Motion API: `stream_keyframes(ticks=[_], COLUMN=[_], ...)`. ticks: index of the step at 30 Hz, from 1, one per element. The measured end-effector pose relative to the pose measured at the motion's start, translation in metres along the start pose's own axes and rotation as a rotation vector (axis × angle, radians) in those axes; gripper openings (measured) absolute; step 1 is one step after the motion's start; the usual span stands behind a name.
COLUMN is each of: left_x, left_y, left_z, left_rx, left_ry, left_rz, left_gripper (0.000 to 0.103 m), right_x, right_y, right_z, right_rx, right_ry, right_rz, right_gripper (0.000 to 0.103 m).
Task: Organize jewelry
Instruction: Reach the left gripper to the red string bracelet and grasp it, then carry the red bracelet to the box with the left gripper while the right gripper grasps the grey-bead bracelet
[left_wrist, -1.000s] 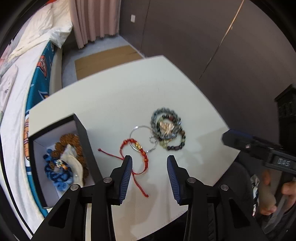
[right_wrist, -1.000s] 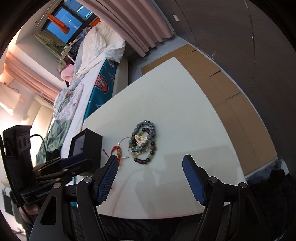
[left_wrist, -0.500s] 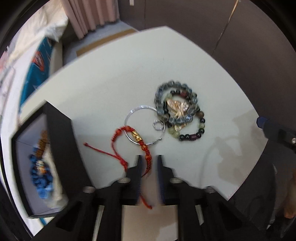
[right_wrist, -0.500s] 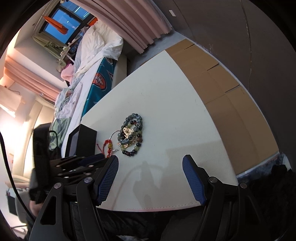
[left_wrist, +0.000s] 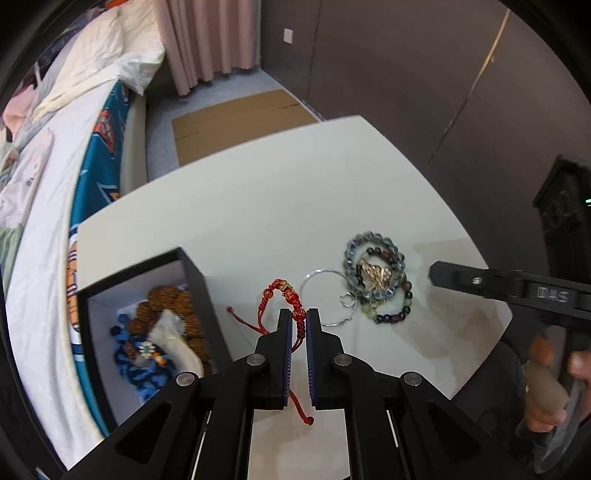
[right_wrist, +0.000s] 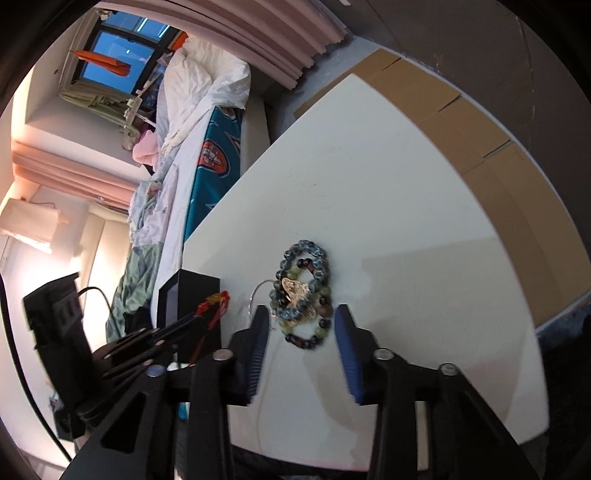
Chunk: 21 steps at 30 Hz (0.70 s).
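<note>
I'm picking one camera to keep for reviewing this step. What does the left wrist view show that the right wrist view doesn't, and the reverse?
Only the left wrist view shows the inside of the black box, with brown beads and blue beads in it, and the left gripper shut on the red cord bracelet.

Only the right wrist view shows the window and the right gripper closing, jaws either side of the beaded bracelets, pads not yet touching.

Both show the white table, the thin silver hoop and the bed.

Home bedroom: bed (left_wrist: 48, 192) with rumpled duvet (right_wrist: 199, 96), pink curtains (left_wrist: 210, 40), white table (right_wrist: 388, 221).
</note>
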<state>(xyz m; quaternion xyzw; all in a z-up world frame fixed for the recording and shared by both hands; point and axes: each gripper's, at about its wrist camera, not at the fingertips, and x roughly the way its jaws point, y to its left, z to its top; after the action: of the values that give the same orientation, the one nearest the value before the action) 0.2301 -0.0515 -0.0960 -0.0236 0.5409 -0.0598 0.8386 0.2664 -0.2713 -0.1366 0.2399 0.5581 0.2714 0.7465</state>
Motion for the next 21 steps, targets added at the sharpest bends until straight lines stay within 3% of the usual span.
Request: stream_keyframes(ticks=[11, 12, 13, 21], left_x=[-0.037, -0.04, -0.042, -0.066], left_y=[0.016, 0.018, 0.019, 0.036], left_z=[0.0, 0.0, -0.001, -0.009], left_rx=[-0.047, -0.05, -0.053, -0.09], left_ry=[-0.073, -0.079, -0.084, -0.138], left_rz=[-0.021, -0.021, -0.022, -0.027], left_gripper=[0.007, 0.007, 0.007, 0.007], right_x=[0.034, 0.036, 0.038, 0.019], right_y=[0.008, 0.01, 0.011, 0.035], right_z=[0.019, 0.021, 0.023, 0.02], right_rx=[0.016, 0.0, -0.006, -0.067], right_ry=[0.054, 0.056, 0.061, 0.0], right_rz=[-0.129, -0.147, -0.172, -0.176], right_gripper=[0.034, 0.028, 0.013, 0.012])
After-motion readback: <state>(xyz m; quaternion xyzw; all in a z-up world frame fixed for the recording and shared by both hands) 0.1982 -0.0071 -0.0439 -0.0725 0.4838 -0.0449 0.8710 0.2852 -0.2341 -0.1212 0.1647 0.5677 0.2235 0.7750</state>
